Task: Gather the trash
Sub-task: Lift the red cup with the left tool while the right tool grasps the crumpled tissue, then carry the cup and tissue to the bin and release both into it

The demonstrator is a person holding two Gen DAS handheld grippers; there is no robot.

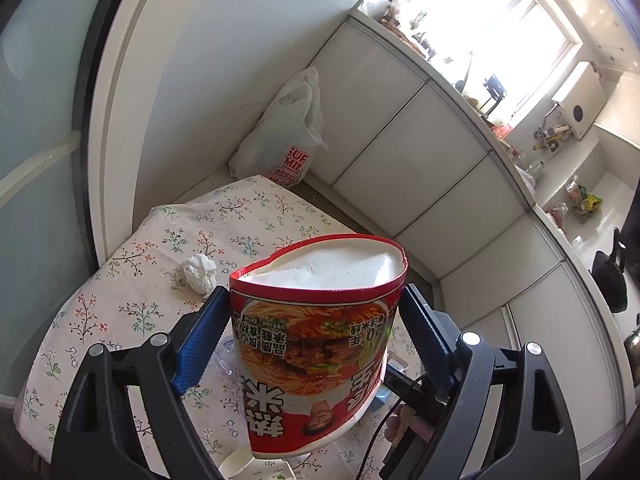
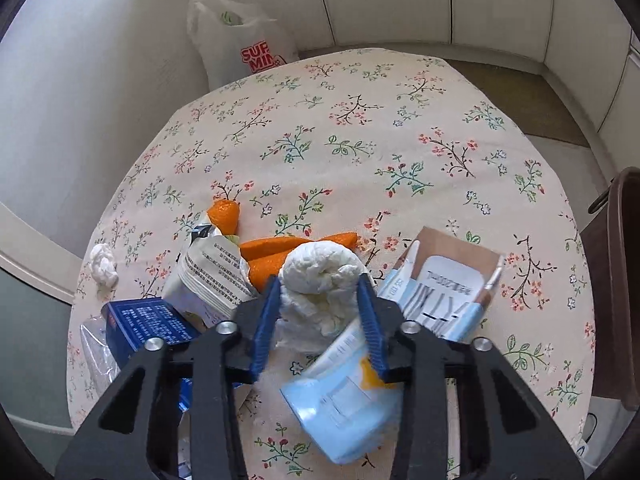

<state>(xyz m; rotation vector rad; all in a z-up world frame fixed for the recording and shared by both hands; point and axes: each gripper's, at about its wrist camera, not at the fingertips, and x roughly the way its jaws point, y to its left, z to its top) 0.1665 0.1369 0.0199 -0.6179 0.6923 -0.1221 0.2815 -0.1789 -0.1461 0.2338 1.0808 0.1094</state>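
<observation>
My left gripper [image 1: 316, 300] is shut on a red instant-noodle cup [image 1: 316, 344], squeezed out of round and held above the floral table [image 1: 132, 280]. My right gripper [image 2: 318, 284] is shut on a big wad of white tissue [image 2: 320, 276], low over the table [image 2: 360, 140]. Around it lie orange peel [image 2: 276, 248], a white printed wrapper [image 2: 212, 276], a blue box [image 2: 148, 320], a light blue carton [image 2: 344, 404], a brown and blue packet [image 2: 444, 284] and a small tissue ball [image 2: 103, 266], which also shows in the left wrist view [image 1: 200, 272].
A white plastic bag [image 1: 288, 136] with red print stands on the floor behind the table, also in the right wrist view [image 2: 236, 40]. White cabinets [image 1: 420, 152] run along the right under a cluttered counter. A dark chair [image 2: 620, 280] stands at the table's right edge.
</observation>
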